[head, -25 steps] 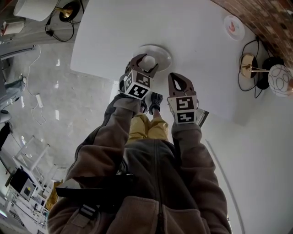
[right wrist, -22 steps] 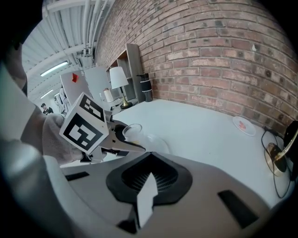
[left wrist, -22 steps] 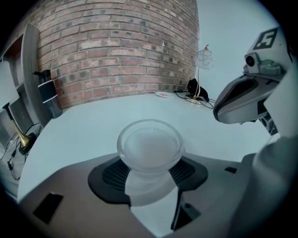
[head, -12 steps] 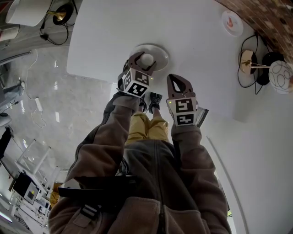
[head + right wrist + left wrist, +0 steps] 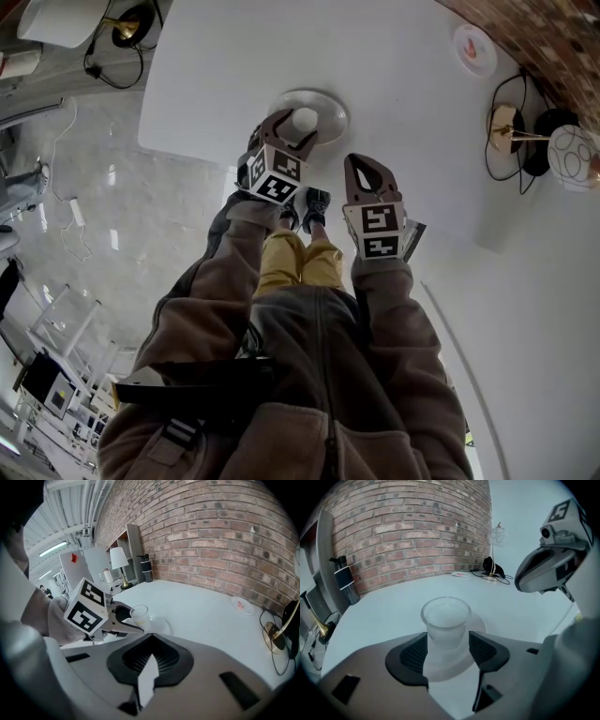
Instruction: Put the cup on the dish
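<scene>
A frosted clear cup (image 5: 303, 120) (image 5: 446, 620) stands upright on a white dish (image 5: 330, 103) (image 5: 477, 624) near the white table's front edge. My left gripper (image 5: 298, 126) (image 5: 447, 649) reaches over that edge, its two dark pads pressed against the cup's lower sides. The right gripper view shows the same cup (image 5: 139, 615) on the dish (image 5: 160, 623), between the left gripper's fingers. My right gripper (image 5: 362, 163) (image 5: 151, 638) hovers just right of the dish, shut with nothing in it.
A small plate with a red mark (image 5: 473, 47) (image 5: 242, 605) lies at the far right by the brick wall. A brass lamp base with black cables (image 5: 511, 131) and a white globe (image 5: 572, 159) sit at the right. The table edge (image 5: 187, 155) runs just under my grippers.
</scene>
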{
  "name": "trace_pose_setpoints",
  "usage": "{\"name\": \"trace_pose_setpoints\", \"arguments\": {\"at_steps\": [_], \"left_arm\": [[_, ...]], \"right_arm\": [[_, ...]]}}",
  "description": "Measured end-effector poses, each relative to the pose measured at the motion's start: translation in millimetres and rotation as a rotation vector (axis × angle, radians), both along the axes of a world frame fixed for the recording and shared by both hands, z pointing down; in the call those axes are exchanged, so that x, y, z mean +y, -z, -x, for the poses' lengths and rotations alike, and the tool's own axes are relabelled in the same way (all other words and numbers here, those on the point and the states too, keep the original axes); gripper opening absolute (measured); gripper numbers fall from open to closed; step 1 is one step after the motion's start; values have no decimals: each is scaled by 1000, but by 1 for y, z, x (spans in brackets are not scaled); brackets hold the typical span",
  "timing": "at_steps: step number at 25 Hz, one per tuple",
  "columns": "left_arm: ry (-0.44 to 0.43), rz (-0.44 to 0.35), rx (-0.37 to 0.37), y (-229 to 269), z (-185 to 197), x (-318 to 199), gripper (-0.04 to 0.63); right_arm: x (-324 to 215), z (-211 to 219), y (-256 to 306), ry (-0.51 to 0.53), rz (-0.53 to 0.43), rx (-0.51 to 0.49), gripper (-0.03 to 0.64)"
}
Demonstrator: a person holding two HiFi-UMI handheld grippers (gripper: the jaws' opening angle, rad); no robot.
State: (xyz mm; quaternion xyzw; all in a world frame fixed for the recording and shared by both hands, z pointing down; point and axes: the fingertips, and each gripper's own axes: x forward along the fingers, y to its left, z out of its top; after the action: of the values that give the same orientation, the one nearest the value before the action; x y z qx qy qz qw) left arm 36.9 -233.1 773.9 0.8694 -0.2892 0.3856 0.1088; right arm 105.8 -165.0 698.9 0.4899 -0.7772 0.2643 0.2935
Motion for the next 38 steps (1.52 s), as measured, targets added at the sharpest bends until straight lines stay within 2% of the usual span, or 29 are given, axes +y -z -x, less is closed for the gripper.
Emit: {"name": "trace_pose_setpoints", "arguments": {"at_steps": [4,8,13,14,18,20,24,27,31,34,38], "left_arm": [[1,-13,-30,15,19,21,261],[118,-37,25,48,48,31,261],[177,-121,73,100,61,28,254],[188,-144,84,112,63,25,219],[230,-218,118,155,71,20,214],[258,-253,133,175,78,18,162],[306,-298,164,209,89,20,160],[340,-321,193,231,94,26,94],[354,-381,241,267,98,29,92],[358,-429,255,296,103,31,40],[362,-513,281,342,110,30,38]], "right_arm": [[2,0,11,-2,-17,2,2],[0,4,32,-1,-58,0,2],[-7,12,78,6,-155,-8,2],[-8,14,87,8,-172,-11,2],[-7,26,118,21,-229,-19,2],[-7,31,133,24,-258,-21,2],[-7,40,165,13,-317,-32,2],[-7,47,193,18,-369,-37,2],[-9,55,230,25,-440,-40,2],[-9,59,252,28,-483,-45,2],[-12,64,281,28,-538,-53,2]]}}
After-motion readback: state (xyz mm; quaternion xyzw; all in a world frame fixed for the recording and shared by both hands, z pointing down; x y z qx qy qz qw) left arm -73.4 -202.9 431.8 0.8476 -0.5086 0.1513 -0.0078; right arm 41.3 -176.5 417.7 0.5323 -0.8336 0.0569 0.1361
